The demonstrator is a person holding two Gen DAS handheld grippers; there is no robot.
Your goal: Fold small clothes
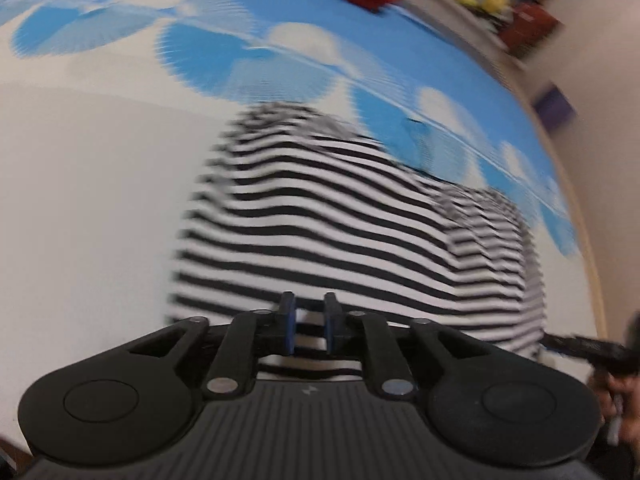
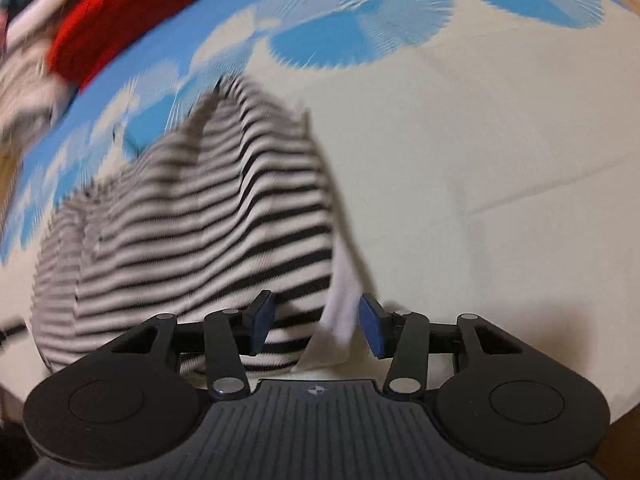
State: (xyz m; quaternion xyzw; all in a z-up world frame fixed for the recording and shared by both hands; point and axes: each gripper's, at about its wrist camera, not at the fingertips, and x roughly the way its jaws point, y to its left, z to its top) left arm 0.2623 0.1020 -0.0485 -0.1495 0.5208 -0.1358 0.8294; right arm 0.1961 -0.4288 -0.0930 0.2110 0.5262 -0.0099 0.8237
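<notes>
While both cameras blur with motion, here's how it stands:

Garment: the striped top (image 1: 320, 216) lies on the bed sheet (image 1: 80, 200), straight ahead of both grippers, its near hem right at their fingertips.

Left gripper (image 1: 309, 322): jaws narrowed to a slim gap with striped cloth showing between the pads; whether it's truly pinching the hem, I cannot tell.

Right gripper (image 2: 316, 328): released, jaws wide, straddling the near corner where a white inner face (image 2: 340, 312) of the top is turned out.

Why held so: one gripper at each end of the near hem looks like the setup for lifting that edge and carrying it away from the grippers into a fold, my reading only.

Left view only: the other gripper pokes in at the far right edge, so the two are working side by side along the same hem.

Right view only: the white flipped corner, plus a raised ridge running up the top ahead of the jaws.

Background: a red garment (image 2: 120, 12) sits far ahead, well apart, likely waiting its turn.
</notes>
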